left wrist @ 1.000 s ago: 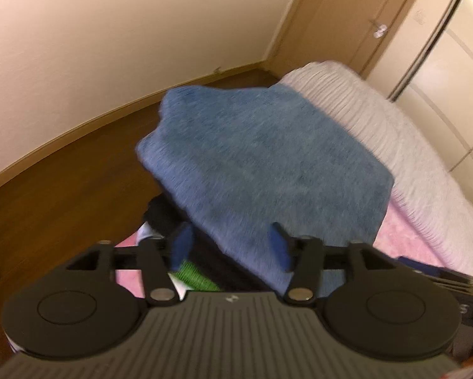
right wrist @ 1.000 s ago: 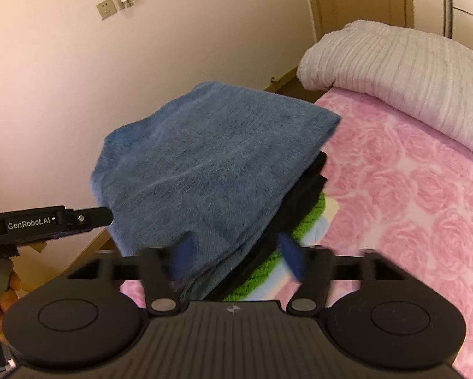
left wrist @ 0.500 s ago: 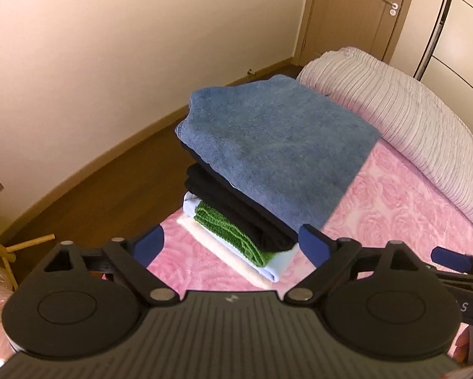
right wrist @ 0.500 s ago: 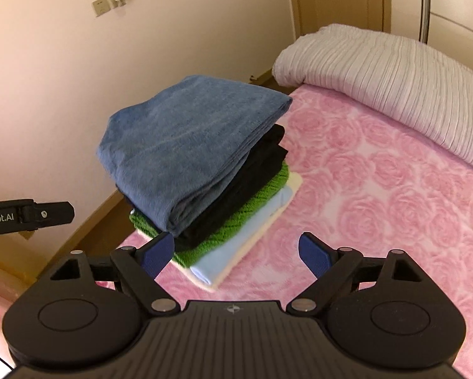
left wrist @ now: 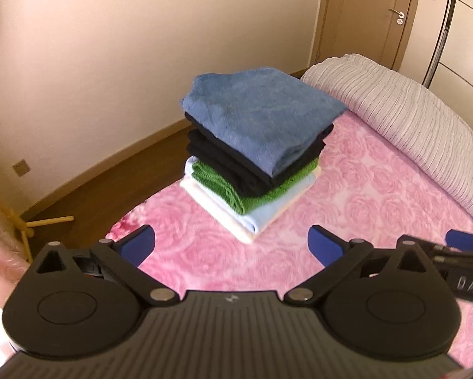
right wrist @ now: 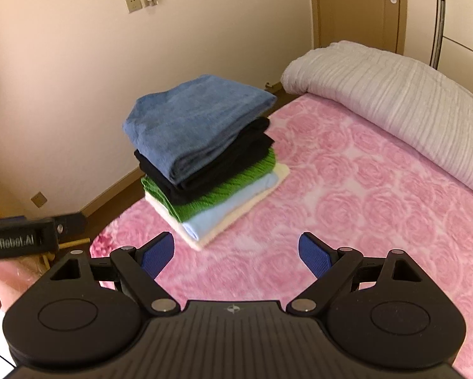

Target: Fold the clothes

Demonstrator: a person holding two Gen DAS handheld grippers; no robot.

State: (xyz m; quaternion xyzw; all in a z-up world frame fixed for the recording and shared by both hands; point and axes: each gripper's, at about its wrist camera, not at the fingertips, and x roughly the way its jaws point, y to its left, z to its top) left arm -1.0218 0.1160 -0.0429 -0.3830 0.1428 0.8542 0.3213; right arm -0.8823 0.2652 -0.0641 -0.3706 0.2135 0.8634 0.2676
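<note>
Pink rose-patterned bed cover (left wrist: 378,208) carries a neat stack of folded clothes (left wrist: 255,158), blue fleece garment (right wrist: 195,120) on top, near the bed's corner. Left hand-held gripper (left wrist: 231,243) and right hand-held gripper (right wrist: 236,254) both stand wide apart, empty, short of the stack.

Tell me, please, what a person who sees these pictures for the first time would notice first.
The eye goes first to the stack of folded clothes near the corner of the pink rose blanket: a blue towel on top, then black, green, light blue and cream layers. Next come the two open claws in the foreground, the left claw and the right claw, both empty. A white striped duvet lies rolled behind.
</note>
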